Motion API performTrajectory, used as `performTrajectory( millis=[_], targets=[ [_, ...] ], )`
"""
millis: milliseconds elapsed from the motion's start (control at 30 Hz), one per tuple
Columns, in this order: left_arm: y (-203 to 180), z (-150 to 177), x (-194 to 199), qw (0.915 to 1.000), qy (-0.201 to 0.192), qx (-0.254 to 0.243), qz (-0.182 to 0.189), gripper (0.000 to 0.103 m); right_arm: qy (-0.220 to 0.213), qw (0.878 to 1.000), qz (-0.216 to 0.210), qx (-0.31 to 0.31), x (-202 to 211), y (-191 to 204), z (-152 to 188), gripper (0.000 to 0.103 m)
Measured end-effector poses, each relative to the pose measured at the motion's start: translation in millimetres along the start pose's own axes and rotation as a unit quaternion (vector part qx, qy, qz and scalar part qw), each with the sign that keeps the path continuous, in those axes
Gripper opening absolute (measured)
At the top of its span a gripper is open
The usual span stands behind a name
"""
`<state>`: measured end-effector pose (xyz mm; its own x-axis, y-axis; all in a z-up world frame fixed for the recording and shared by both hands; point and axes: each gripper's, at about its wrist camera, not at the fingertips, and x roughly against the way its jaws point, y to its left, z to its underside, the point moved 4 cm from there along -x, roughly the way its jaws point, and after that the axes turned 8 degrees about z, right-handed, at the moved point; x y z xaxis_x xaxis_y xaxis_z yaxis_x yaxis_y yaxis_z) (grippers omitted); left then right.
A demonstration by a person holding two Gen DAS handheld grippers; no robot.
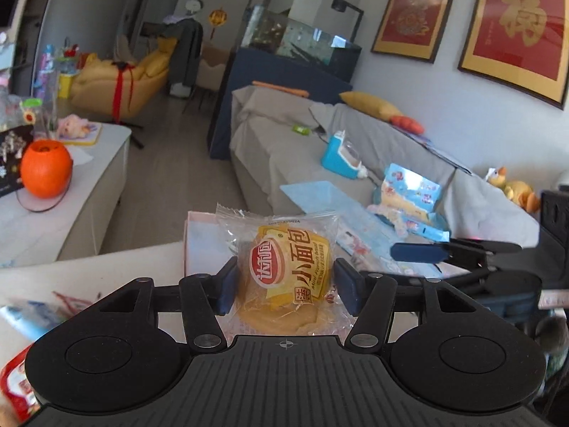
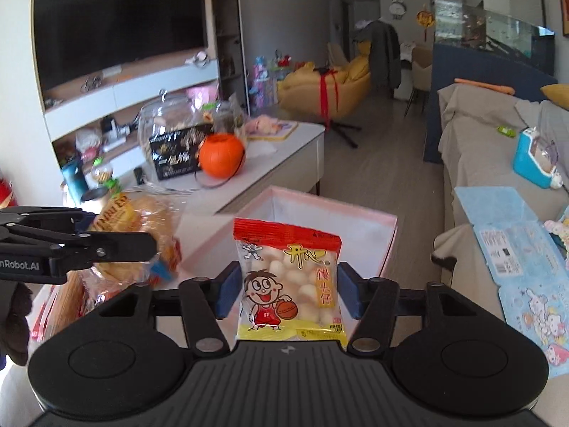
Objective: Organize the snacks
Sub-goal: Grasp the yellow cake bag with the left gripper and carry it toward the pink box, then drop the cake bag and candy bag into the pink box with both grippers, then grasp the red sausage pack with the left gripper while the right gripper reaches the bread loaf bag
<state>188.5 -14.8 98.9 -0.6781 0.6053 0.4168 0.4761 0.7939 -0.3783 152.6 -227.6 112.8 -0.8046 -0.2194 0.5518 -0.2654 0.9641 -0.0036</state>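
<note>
Bare wood floor runs open between the grey sofa (image 2: 473, 135) and the white table (image 2: 284, 149). Below both tongs stands an open pink box (image 2: 387, 235), its rim clear of the sofa edge. Left tongs (image 1: 284, 284) are clamped on a wrapped small bread (image 1: 288, 274), label text running upward. Right tongs (image 2: 284, 290) are clamped on an upright snack bag (image 2: 290, 284), long axis vertical, red end up.

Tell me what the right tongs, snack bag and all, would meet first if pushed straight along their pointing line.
Most likely the pink open box just beyond the right tongs and their snack bag, probably its inside or far wall; depth is unclear.
</note>
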Motion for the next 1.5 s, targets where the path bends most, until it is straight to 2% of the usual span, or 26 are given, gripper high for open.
performTrajectory(
  millis=[33,67,133,200,300,367,433,467,533,600,700,800,933,1100,1200,1267,1367,1433,1500],
  targets=[
    [7.0,-1.3,-11.5,0.9999,0.002,0.01,-0.009,0.059,-0.006,1.0,0.007,-0.001,-7.2,-0.3,-4.4,0.09],
    [11.9,1.6,-15.9,0.9997,0.002,0.018,-0.017,0.059,-0.005,1.0,0.02,-0.002,-15.7,0.0,-5.7,0.091],
    [16.9,12.7,-8.8,0.9994,-0.003,0.034,-0.004,0.059,0.023,0.999,0.032,-0.01,-25.9,-0.3,1.0,0.091],
    [19.3,26.0,9.5,0.9988,-0.011,0.046,0.009,0.059,0.034,0.999,0.006,-0.026,-21.1,-1.5,17.6,0.091],
    [25.4,44.9,51.4,0.9986,-0.023,0.045,-0.018,0.058,0.039,0.999,0.008,-0.001,-16.5,7.0,36.9,0.091],
    [31.4,54.6,86.7,0.997,-0.032,0.041,-0.057,0.058,0.042,0.999,0.012,0.023,-16.8,19.8,45.0,0.091],
    [40.7,63.6,122.6,0.9923,-0.035,0.035,-0.113,0.059,0.049,0.998,0.01,0.04,-16.4,34.8,51.5,0.091],
    [46.5,68.5,138.9,0.9875,-0.037,0.033,-0.15,0.059,0.05,0.998,0.006,0.048,-16.0,42.2,54.6,0.091],
    [61.9,79.4,166.5,0.9718,-0.037,0.041,-0.23,0.059,0.058,0.996,-0.011,0.061,-15.8,62.0,63.0,0.091],
    [81.2,93.2,182.9,0.958,-0.025,0.07,-0.277,0.059,0.073,0.994,-0.032,0.069,-19.2,83.6,71.4,0.091],
    [104.2,114.8,195.9,0.9513,-0.012,0.124,-0.282,0.059,0.085,0.991,-0.049,0.092,-22.5,116.4,86.4,0.091],
    [111.9,131.2,193.7,0.9473,-0.005,0.136,-0.29,0.059,0.093,0.987,-0.064,0.11,-21.2,142.2,97.0,0.091],
    [109.1,144.0,178.6,0.9535,-0.007,0.155,-0.259,0.059,0.1,0.985,-0.07,0.119,-14.3,155.8,100.0,0.091],
    [82.3,152.8,150.5,0.9569,-0.012,0.124,-0.262,0.059,0.089,0.986,-0.044,0.131,-8.8,153.0,97.8,0.091],
    [71.3,162.3,152.2,0.9588,-0.034,0.128,-0.251,0.059,0.098,0.988,-0.038,0.113,-10.8,146.3,97.9,0.091],
    [72.9,168.0,164.0,0.9518,-0.058,0.151,-0.261,0.058,0.106,0.988,-0.037,0.107,-13.1,147.4,97.8,0.091],
    [76.0,178.4,180.7,0.932,-0.1,0.198,-0.287,0.058,0.106,0.987,-0.05,0.109,-15.5,164.1,92.3,0.091],
    [70.9,187.5,186.6,0.9215,-0.118,0.209,-0.306,0.058,0.105,0.986,-0.061,0.11,-16.7,178.3,86.2,0.091],
    [65.2,193.7,188.2,0.9155,-0.13,0.203,-0.322,0.058,0.102,0.986,-0.072,0.108,-18.1,193.7,78.2,0.091]
  ],
)
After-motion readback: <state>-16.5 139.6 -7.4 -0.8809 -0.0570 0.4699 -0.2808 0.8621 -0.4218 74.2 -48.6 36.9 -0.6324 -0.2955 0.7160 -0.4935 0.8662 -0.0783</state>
